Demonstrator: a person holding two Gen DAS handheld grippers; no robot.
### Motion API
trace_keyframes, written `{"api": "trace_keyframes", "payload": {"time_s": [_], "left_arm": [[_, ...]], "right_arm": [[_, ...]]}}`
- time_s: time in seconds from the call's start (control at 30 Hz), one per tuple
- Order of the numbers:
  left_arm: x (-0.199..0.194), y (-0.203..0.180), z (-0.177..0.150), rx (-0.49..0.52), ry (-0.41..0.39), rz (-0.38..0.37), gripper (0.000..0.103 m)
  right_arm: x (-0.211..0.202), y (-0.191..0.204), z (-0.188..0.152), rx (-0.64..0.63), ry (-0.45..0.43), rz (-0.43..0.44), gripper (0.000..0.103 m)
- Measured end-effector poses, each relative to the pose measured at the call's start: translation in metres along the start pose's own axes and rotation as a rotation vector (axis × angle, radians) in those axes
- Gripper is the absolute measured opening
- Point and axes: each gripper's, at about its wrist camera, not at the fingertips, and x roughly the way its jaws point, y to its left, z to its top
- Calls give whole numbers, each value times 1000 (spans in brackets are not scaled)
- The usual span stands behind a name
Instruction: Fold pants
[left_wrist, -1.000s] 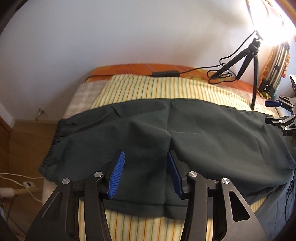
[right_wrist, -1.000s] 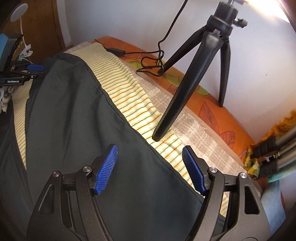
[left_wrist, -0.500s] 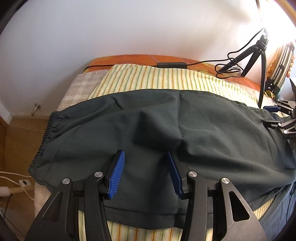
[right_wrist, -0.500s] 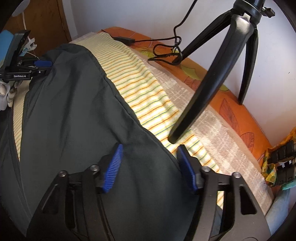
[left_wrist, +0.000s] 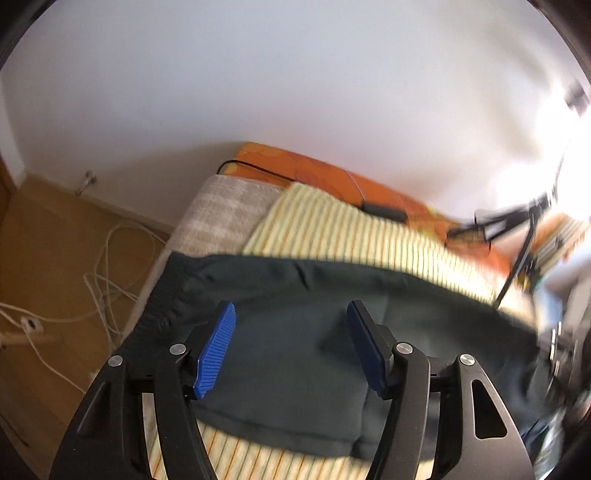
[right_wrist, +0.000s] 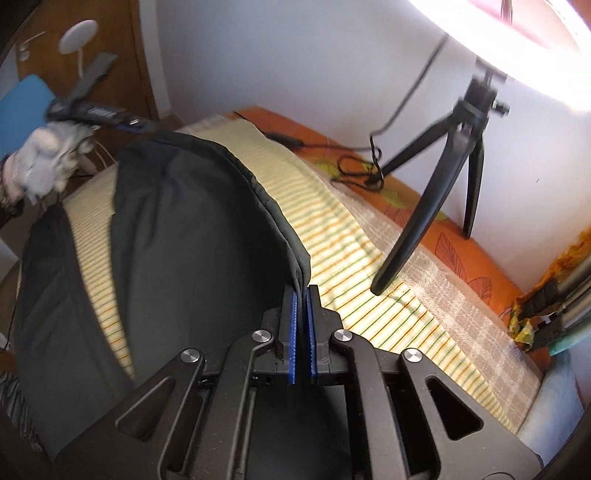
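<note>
The right gripper (right_wrist: 302, 332) has just closed, fingers pinching the dark pants (right_wrist: 177, 258) hem at twelve o'clock to lift a fold; the left gripper (left_wrist: 291, 347), jaws just widened, hovers spread above the waistband side.

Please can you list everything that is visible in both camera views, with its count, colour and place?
pants: one, dark green, spread on the bed, one edge lifted
striped sheet: one, yellow with thin stripes, under the pants
mattress: one, orange with leaf print, along the wall
tripod: one, black, standing on the bed near the wall
black cable: one, coiled beside the tripod
white cords: several, on the wooden floor beside the bed
left gripper: one, black with blue fingers, open above the pants
right gripper: one, black with blue fingers, just closed, pinching the pants edge
gloved hand: one, white glove, holding the left gripper
</note>
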Motion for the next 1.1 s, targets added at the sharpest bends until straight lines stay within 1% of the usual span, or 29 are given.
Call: {"api": "trace_keyframes", "payload": {"time_s": [0.03,0.1,0.17,0.2,0.3,0.37,0.43,0.53,0.63,0.7,0.77,0.8,0.83,0.87,0.9,0.93,0.97,1.03,1.1], "left_arm": [[4,3,6,-30,17,-10,69],[18,10,19,-98,52,-8,70],[32,12,25,-126,94,11,70],[41,14,27,-149,126,17,70],[54,19,21,-196,193,4,70],[61,19,18,-198,236,6,70],[63,18,17,-180,258,32,70],[67,16,19,-193,283,39,71],[72,12,21,-194,280,63,71],[76,7,17,-158,269,92,71],[72,0,12,-109,228,92,69],[71,-2,8,-88,213,94,65],[69,-3,4,-65,196,105,45],[66,-3,1,-40,184,133,20],[64,-2,0,-32,172,143,10],[60,3,-3,-48,159,125,6],[55,7,-5,-65,142,101,4],[40,13,-11,-75,85,87,4],[24,18,-15,-97,54,55,4]], "right_arm": [[-8,6,-2,-13,-11,4,6],[-19,18,-6,-45,-22,-6,6],[-26,27,-12,-59,-24,0,6],[-28,32,-15,-71,-27,-3,6],[-34,43,-22,-98,-44,-25,6],[-42,43,-24,-87,-64,-17,5],[-50,45,-26,-88,-79,1,5],[-61,55,-34,-114,-104,2,5],[-66,69,-46,-141,-99,25,5],[-68,80,-51,-173,-88,18,5],[-67,85,-55,-191,-81,5,5],[-67,86,-56,-193,-79,2,5],[-68,85,-57,-191,-78,-1,5],[-69,84,-57,-191,-80,-11,5],[-70,83,-57,-188,-84,-21,5],[-72,81,-57,-179,-87,-28,5],[-72,78,-55,-172,-90,-32,5],[-75,76,-55,-170,-100,-62,5],[-76,73,-53,-152,-100,-77,4]]}}
